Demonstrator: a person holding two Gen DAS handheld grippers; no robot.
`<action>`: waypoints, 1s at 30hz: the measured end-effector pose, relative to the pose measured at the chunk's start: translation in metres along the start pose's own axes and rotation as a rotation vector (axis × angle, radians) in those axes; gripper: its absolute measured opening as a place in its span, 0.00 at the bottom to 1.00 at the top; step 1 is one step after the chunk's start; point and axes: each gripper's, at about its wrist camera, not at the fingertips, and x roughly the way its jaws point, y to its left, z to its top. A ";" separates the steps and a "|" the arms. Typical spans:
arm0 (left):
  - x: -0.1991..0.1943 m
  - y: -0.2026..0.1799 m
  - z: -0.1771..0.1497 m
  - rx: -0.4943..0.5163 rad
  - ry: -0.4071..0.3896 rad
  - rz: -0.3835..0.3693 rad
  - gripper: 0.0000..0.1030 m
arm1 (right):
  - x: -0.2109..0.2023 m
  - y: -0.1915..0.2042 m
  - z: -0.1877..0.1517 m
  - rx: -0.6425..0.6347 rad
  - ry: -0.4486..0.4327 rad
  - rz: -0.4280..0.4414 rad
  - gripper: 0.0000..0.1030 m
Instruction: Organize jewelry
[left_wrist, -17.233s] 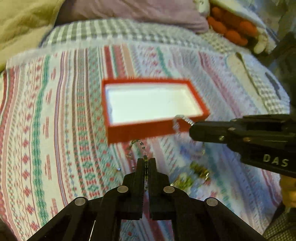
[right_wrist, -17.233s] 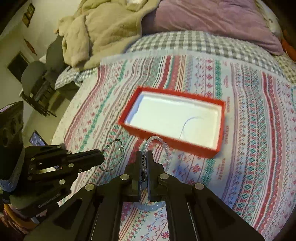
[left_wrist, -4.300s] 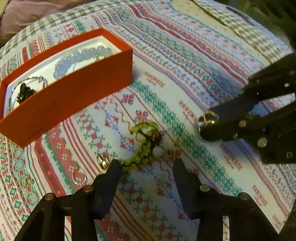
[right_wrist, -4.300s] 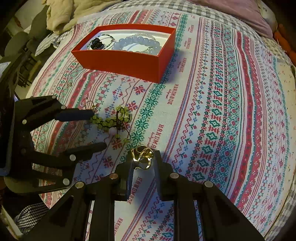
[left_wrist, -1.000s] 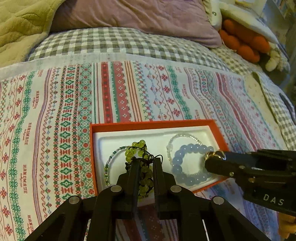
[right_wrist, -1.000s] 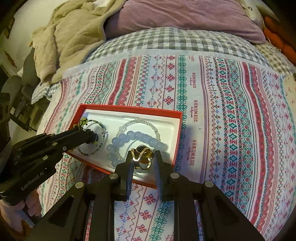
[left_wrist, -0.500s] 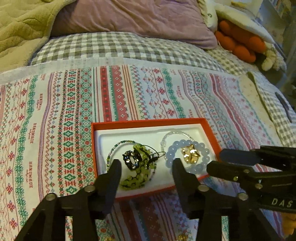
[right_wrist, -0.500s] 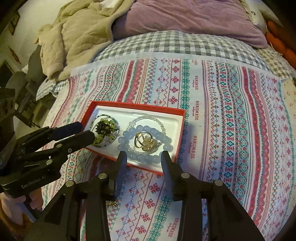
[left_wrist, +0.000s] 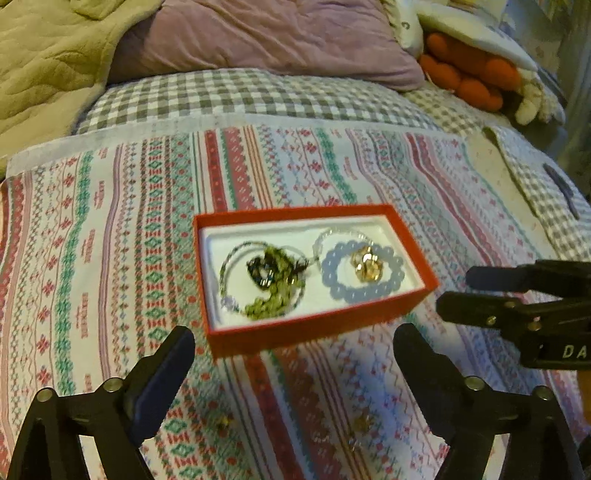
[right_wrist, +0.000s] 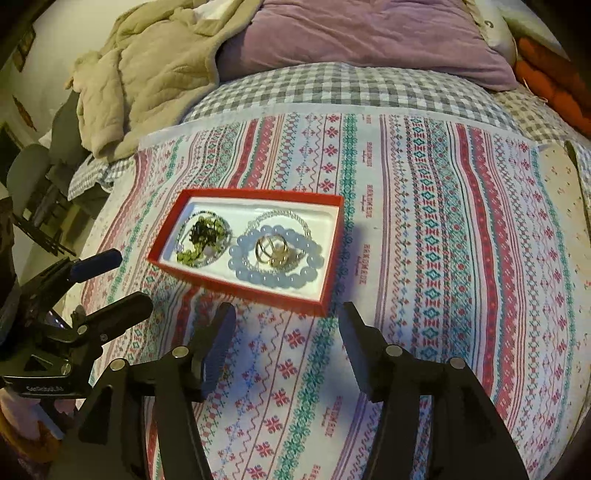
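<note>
Both our tools empty, jaws apart: left tool (left_wrist: 293, 354), right tool (right_wrist: 286, 328). Risk: small loose pieces (left_wrist: 364, 422) near bed's near edge, blurred; pinch may miss, snag bedspread (right_wrist: 461, 258), or nudge red box (right_wrist: 236, 286).

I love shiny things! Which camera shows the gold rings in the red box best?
The right wrist view: the gold rings look sharp there, lying inside the pale blue bead bracelet in the red box. The left wrist view shows them too, but blurred into a golden blob.
</note>
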 end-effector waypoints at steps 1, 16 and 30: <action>-0.001 0.000 -0.003 0.001 0.006 0.004 0.91 | -0.001 0.000 -0.003 -0.001 0.003 -0.002 0.62; -0.003 0.014 -0.052 -0.007 0.138 0.076 0.95 | 0.005 0.009 -0.043 -0.046 0.081 -0.042 0.66; 0.008 0.014 -0.090 0.038 0.213 0.096 0.96 | 0.027 0.021 -0.075 -0.112 0.141 -0.055 0.67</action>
